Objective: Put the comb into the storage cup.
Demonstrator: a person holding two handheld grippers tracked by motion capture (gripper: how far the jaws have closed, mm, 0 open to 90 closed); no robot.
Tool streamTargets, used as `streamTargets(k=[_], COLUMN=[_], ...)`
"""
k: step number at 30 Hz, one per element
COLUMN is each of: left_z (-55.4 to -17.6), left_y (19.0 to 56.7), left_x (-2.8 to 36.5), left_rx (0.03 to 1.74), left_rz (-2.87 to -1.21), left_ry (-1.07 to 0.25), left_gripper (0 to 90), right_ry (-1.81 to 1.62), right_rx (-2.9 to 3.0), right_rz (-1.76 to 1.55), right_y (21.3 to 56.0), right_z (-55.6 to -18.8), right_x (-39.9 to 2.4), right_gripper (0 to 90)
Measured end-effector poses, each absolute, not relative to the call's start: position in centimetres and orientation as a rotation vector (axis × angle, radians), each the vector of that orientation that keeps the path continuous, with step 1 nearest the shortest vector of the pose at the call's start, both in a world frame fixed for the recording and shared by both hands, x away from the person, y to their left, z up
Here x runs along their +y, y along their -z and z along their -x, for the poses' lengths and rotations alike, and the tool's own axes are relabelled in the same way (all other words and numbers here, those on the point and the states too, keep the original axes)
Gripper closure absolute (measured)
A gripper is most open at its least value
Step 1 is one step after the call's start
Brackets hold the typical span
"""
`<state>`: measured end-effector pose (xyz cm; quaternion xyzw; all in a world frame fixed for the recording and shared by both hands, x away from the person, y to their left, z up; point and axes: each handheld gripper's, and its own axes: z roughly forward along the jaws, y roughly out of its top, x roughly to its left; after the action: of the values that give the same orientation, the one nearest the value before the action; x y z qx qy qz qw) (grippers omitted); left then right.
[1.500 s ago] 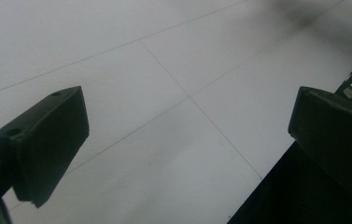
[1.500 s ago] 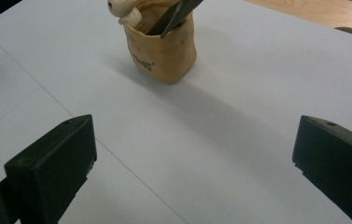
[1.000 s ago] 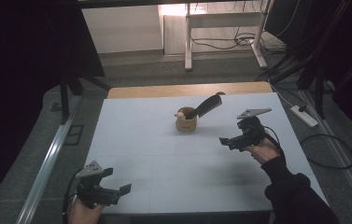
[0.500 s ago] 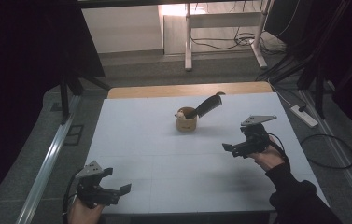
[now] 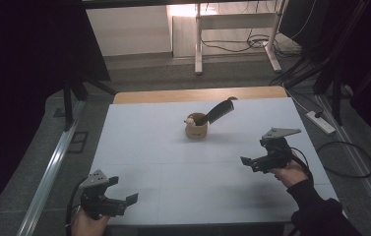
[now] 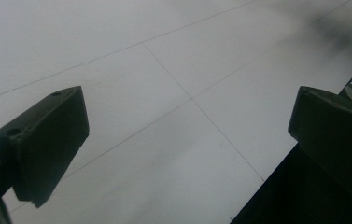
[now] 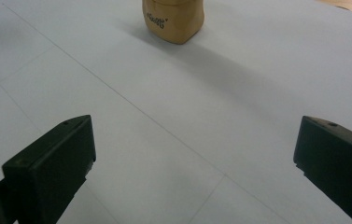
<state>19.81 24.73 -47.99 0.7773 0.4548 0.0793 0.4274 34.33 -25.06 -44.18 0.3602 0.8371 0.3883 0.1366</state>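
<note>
Table [image 5: 173, 162]: white surface, bare apart from one tan cup [image 5: 196, 127] near the middle toward the far edge, with a dark tool [image 5: 218, 111] leaning out of it to the right. Right gripper [image 5: 250, 162]: near the right edge, fingers released, nothing held, aimed at the cup [image 7: 173, 18]. Left gripper [image 5: 126, 201]: at the near left corner, fingers released, idle. Risk: the leaning tool makes the cup top-heavy; a careless nudge could tip it.

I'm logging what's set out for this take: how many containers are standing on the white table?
1: a tan cup stands near the middle of the white table, toward its far edge, with a dark utensil leaning out of it. The right gripper view shows its lower part ahead.
</note>
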Motion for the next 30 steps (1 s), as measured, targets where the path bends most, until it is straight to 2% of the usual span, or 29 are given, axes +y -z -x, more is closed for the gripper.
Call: streamTargets(k=[30], left_z=[-19.5], left_y=[47.9], left_x=[25.1], left_rx=[1.140], left_rz=[-1.936], left_ry=[-0.242], left_gripper=[0.0], right_ry=[-1.021], right_rx=[2.392], right_rz=[-1.065], right_y=[44.7], right_z=[-30.2], right_x=[-28.0], right_gripper=[0.0])
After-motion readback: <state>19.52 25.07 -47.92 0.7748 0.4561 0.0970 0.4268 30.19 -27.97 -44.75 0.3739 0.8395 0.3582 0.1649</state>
